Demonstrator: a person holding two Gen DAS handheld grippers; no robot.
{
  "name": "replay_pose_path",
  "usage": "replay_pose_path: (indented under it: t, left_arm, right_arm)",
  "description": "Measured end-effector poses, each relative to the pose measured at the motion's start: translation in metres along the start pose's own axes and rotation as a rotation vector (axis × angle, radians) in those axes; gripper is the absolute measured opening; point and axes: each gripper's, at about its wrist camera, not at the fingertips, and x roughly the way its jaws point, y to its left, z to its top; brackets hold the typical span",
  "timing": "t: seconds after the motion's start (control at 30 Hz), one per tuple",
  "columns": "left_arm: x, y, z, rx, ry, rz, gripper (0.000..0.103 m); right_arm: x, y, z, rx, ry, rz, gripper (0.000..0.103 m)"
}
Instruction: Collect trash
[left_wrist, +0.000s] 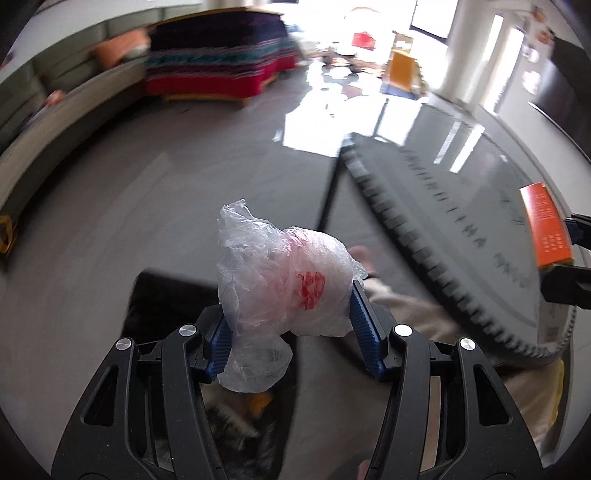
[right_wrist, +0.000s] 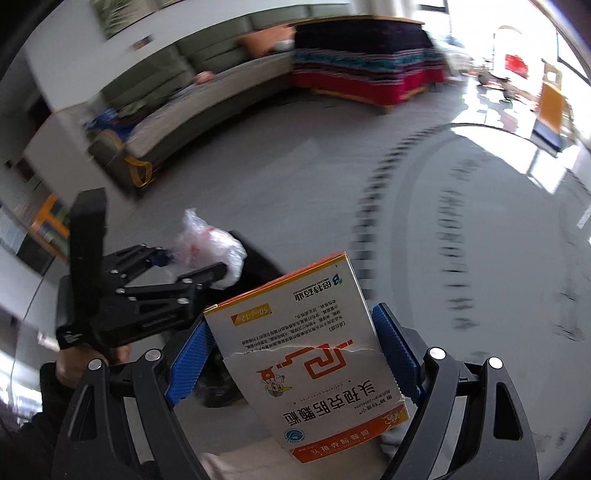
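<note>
Blue ribbed pads (left_wrist: 360, 314) sit right under my left lens, and between them my left gripper (left_wrist: 291, 325) pinches a crumpled clear plastic bag (left_wrist: 284, 280) with a red print on it. Both pads press into the plastic, the bag bulging up and forward past the tips, 1 loose flap hanging below the left pad. Under that gripper is a dark open bin (left_wrist: 173, 306) with blurred bits inside, partly hidden by the bag. Grey floor (left_wrist: 147, 192) around it.

Right side: my right gripper (right_wrist: 295, 347) clamps a white and orange medicine box (right_wrist: 310, 354), 1 pad on each long side, jaws wide because the box is wide. Box is tilted, print upside down to the camera, a torn seam running across the middle. From the left camera that same box shows at the far right edge as an orange slab (left_wrist: 546, 225).

Right camera also catches the left gripper (right_wrist: 192, 266) to the left of the box, holding the bag (right_wrist: 210, 247), with a hand (right_wrist: 74, 369) on its handle.

Round glass table (left_wrist: 461, 192) with a toothed black rim sits right of the bag, well apart from it. Background is motion-blurred: grey sofa (right_wrist: 207, 96), striped red and teal covered furniture (left_wrist: 218, 55), bright windows.
</note>
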Motion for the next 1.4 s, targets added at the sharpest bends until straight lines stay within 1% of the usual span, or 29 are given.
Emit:
replay_pose_path:
  t: [0.13,0.2,0.3,0.37,0.4,0.47,0.57,0.63,0.67,0.77,1.0,1.13,1.2,1.3,1.4]
  left_arm:
    - [-0.009,0.041,-0.032,-0.071,0.01,0.061,0.056]
    - [-0.01,0.059,-0.048,-0.111,0.021,0.09,0.056]
    - [-0.007,0.081,-0.069,-0.16,0.047,0.127,0.06]
    - [-0.003,0.093,-0.081,-0.186,0.065,0.143,0.081]
    - [-0.003,0.095,-0.086,-0.191,0.068,0.153,0.097]
    - [-0.003,0.103,-0.094,-0.215,0.063,0.188,0.097]
    - [-0.001,0.113,-0.099,-0.259,0.076,0.204,0.097]
    - [0.001,0.116,-0.1,-0.265,0.084,0.209,0.097]
    - [-0.003,0.124,-0.105,-0.266,0.086,0.206,0.097]
    - [-0.001,0.12,-0.103,-0.269,0.096,0.188,0.097]
    - [0.0,0.106,-0.1,-0.235,0.097,0.178,0.097]
    - [-0.003,0.084,-0.089,-0.2,0.082,0.158,0.097]
    - [-0.005,0.071,-0.081,-0.18,0.067,0.134,0.097]
    - [-0.006,0.046,-0.065,-0.129,0.057,0.112,0.097]
    - [-0.004,0.018,-0.05,-0.073,0.047,0.089,0.097]
  right_arm:
    - [0.031,0.044,0.005,-0.031,0.03,0.094,0.085]
    - [0.043,0.06,0.008,-0.029,0.037,0.127,0.085]
    - [0.065,0.078,0.016,-0.001,0.054,0.18,0.085]
    - [0.079,0.087,0.023,0.039,0.048,0.192,0.087]
    - [0.088,0.091,0.028,0.077,0.043,0.188,0.094]
    - [0.1,0.095,0.035,0.12,0.055,0.214,0.101]
    - [0.112,0.099,0.034,0.127,0.101,0.215,0.101]
    - [0.112,0.1,0.031,0.122,0.093,0.215,0.101]
    - [0.112,0.101,0.032,0.117,0.092,0.215,0.101]
    - [0.108,0.1,0.028,0.11,0.085,0.216,0.101]
    - [0.097,0.088,0.021,0.112,0.054,0.203,0.101]
    - [0.079,0.072,0.017,0.139,0.009,0.203,0.101]
    - [0.068,0.063,0.015,0.151,-0.018,0.196,0.101]
    - [0.048,0.044,0.01,0.165,-0.056,0.143,0.101]
    - [0.035,0.024,0.005,0.182,-0.073,0.111,0.101]
